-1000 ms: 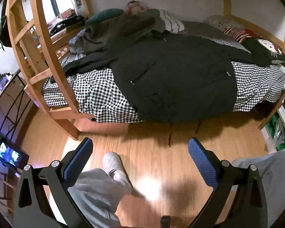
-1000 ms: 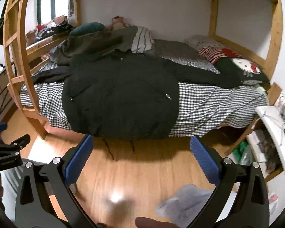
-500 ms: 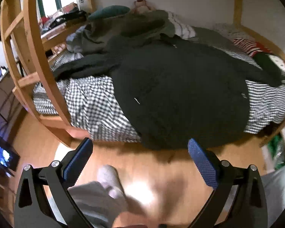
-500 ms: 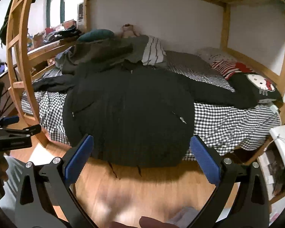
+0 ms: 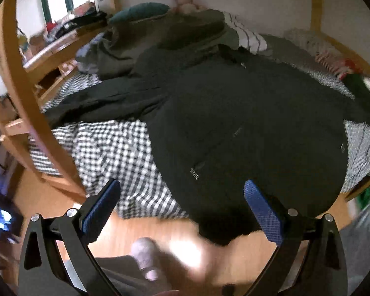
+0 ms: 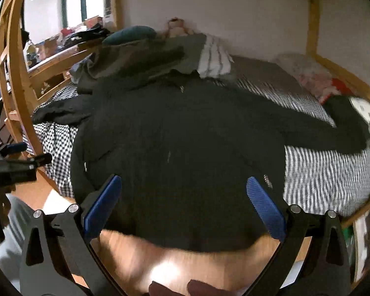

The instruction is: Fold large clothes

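A large black jacket (image 5: 246, 123) lies spread on a checked bed, its hem hanging over the near edge and its sleeves stretched out to both sides. In the right wrist view the same jacket (image 6: 185, 135) fills the middle. My left gripper (image 5: 182, 207) hangs open just short of the hem, empty, its blue pads (image 5: 98, 207) wide apart. My right gripper (image 6: 183, 204) is open as well, empty, over the lower hem. The left gripper (image 6: 19, 162) also shows at the left edge of the right wrist view.
The checked sheet (image 5: 106, 148) covers the bunk bed. A wooden ladder (image 5: 24, 98) stands at its left end. A grey garment pile (image 6: 148, 56) and pillows lie toward the wall. The person's foot (image 5: 145, 251) rests on the wooden floor (image 6: 175, 266). Shelves (image 6: 365, 234) stand right.
Both grippers have moved forward toward the bed, so the jacket looms much larger. Both stay open. The current frames are motion-blurred.
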Available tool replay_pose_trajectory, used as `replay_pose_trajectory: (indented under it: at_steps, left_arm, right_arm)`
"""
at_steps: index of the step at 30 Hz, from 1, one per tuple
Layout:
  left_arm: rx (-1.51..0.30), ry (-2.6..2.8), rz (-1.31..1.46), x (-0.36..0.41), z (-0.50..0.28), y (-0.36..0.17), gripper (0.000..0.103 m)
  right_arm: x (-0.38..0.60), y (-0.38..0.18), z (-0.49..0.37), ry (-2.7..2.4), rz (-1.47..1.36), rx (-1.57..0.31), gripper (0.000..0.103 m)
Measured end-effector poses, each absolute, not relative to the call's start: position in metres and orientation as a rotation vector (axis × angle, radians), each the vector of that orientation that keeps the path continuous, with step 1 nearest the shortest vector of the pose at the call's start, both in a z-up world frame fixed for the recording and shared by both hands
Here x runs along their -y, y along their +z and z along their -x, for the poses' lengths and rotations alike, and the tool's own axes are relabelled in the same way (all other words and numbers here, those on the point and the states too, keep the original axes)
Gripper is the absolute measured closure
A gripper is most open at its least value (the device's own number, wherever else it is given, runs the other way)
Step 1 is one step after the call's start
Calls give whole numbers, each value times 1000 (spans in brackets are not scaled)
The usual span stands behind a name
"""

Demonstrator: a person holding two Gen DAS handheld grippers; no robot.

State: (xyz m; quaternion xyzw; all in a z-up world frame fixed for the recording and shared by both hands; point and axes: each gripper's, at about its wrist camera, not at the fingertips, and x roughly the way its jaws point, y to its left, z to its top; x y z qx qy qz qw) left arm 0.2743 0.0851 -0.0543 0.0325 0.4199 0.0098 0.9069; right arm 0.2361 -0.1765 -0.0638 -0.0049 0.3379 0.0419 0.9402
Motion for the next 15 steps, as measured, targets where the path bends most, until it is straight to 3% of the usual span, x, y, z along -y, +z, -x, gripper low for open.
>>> replay_pose_trajectory:
  at_steps: [7,15]
  left_arm:
    - [-902,70,201,-149,-358,-55,4]
    - [-906,121,529,-233,-438,-104,4]
  right_arm:
    - [136,-47,-299,167,122,-575,3]
    - [84,-67,-360,241,314,-466,3]
